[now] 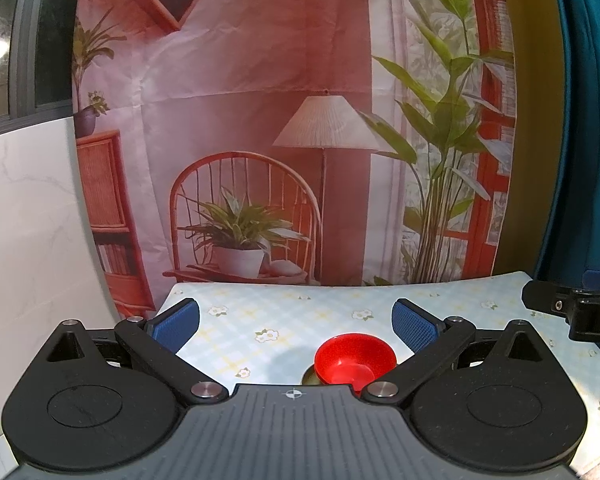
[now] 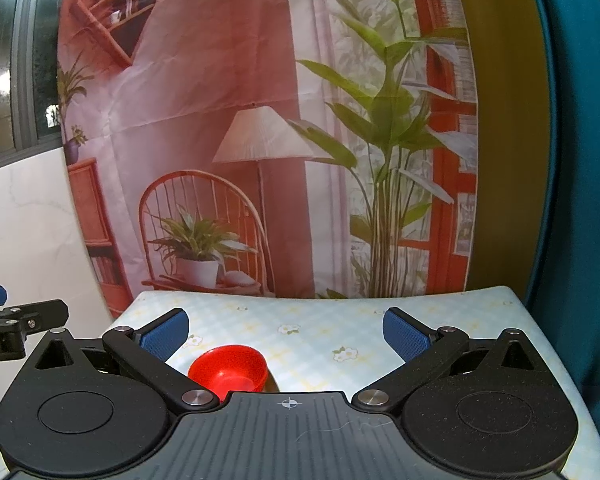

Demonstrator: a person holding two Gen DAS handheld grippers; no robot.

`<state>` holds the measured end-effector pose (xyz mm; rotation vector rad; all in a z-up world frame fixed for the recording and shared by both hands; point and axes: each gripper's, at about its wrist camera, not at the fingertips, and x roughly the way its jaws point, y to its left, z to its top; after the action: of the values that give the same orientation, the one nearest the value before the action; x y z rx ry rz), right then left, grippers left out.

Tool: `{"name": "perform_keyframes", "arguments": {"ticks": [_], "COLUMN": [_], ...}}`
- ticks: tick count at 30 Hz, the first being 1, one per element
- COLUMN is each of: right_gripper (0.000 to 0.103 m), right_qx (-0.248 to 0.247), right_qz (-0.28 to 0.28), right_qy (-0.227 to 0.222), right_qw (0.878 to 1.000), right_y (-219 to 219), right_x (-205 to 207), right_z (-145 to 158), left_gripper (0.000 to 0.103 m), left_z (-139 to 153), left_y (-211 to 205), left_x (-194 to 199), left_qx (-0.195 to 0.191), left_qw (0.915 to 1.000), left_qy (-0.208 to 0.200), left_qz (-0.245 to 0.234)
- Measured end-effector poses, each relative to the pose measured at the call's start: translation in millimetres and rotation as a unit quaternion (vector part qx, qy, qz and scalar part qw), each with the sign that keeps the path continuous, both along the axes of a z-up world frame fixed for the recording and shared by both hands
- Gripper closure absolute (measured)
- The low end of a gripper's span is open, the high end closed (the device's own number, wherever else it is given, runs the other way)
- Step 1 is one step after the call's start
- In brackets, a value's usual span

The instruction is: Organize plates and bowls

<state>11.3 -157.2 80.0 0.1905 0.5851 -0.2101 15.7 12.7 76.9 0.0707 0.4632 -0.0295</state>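
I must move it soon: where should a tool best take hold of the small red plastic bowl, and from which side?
Probably the thin flared rim of the small red plastic bowl, gripped from above with one finger inside. It sits upright and open, and its walls slope; a side pinch could slip.

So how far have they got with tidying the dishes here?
Hard to call anything done. A red bowl sits on the flowered table, apparently on top of another dish whose edge just peeks out beneath; the rest is hidden. Nothing is in hand: the left gripper and right gripper are both open and empty, apart from the bowl. Any other plates or bowls are out of view.
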Motion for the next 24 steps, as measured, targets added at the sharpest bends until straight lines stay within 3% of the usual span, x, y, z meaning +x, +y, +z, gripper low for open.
{"name": "perform_keyframes", "arguments": {"ticks": [24], "right_gripper": [0.000], "right_qx": [0.002], "right_qz": [-0.004], "right_qy": [-0.005], "right_qw": [1.000], "right_y": [-4.6], "right_x": [-1.0], "right_z": [3.5], "left_gripper": [0.000], "left_z": [5.3], "left_y": [-3.6], "left_x": [-6.4], "left_qx": [-0.001], "left_qw": [1.0000], "left_qy": [-0.007], "left_qz": [-0.001]}}
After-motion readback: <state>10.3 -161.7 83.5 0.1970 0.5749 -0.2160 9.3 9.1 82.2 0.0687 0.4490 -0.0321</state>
